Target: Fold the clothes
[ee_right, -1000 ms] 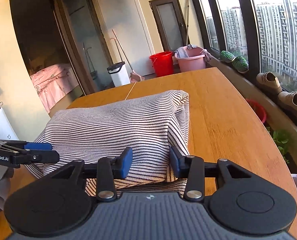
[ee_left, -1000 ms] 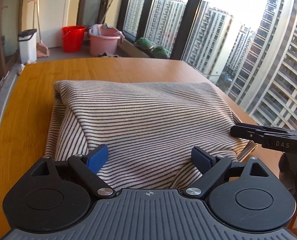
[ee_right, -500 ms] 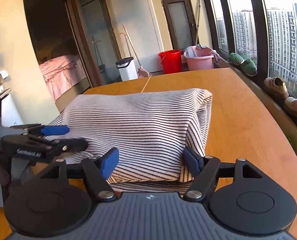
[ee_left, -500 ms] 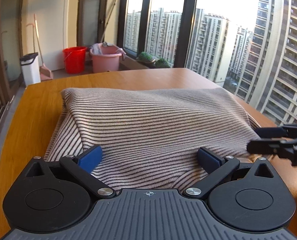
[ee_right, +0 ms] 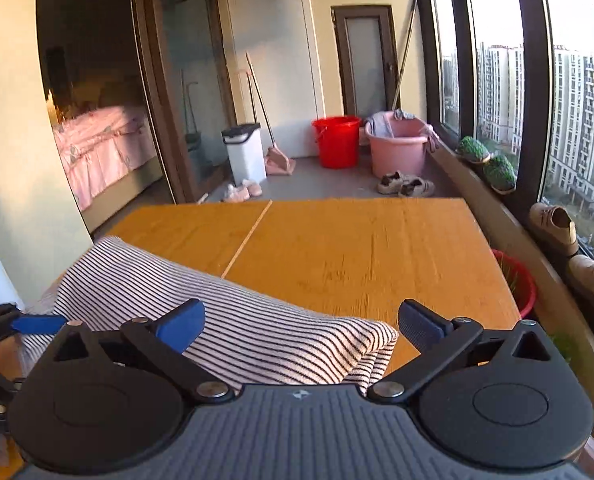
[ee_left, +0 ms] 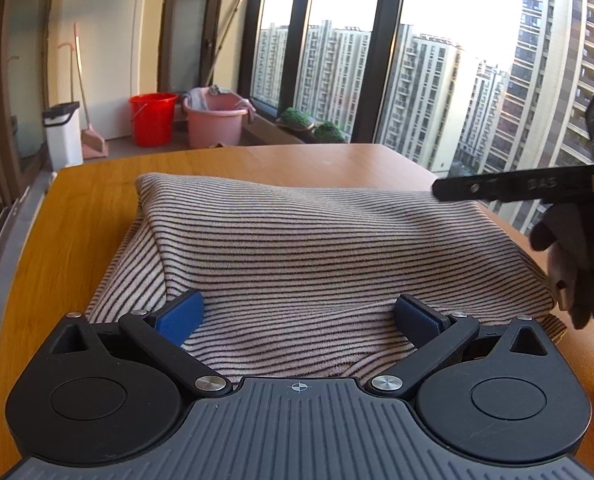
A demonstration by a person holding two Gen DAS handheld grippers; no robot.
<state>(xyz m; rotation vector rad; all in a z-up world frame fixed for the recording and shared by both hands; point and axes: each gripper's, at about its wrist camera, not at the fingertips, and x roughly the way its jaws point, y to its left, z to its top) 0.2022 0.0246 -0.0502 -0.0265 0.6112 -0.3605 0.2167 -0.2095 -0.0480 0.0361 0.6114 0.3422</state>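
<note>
A single folded garment of soft, napped knit cloth with thin dark stripes on a pale ground (ee_left: 321, 264) lies in a puffy rectangular bundle on the smooth orange wood-grain desk (ee_left: 77, 216), its layered corner (ee_right: 373, 344) reaching the near right side.

The left gripper (ee_left: 297, 316) sits low over the bundle's near edge with its two blue-padded fingers (ee_left: 181, 314) spread wide, the cloth lying between them unpinched. The right gripper (ee_right: 301, 320) hangs just above that corner; its jaws have just been opening and now stand fully apart, the striped corner loose between the ribbed blue fingers (ee_right: 417, 322). In the left wrist view a dark-gloved hand (ee_left: 573, 264) carries it, one black finger bar crossing above the bundle's far right end.

Beyond the desk stand one red plastic bucket (ee_right: 336, 141), one pink plastic basin (ee_right: 397, 148) with cloth draped on its rim, one white lidded bin (ee_right: 244, 152) and a pink dustpan (ee_right: 279, 162). Two pairs of shoes lie on the floor, more on the window ledge.
</note>
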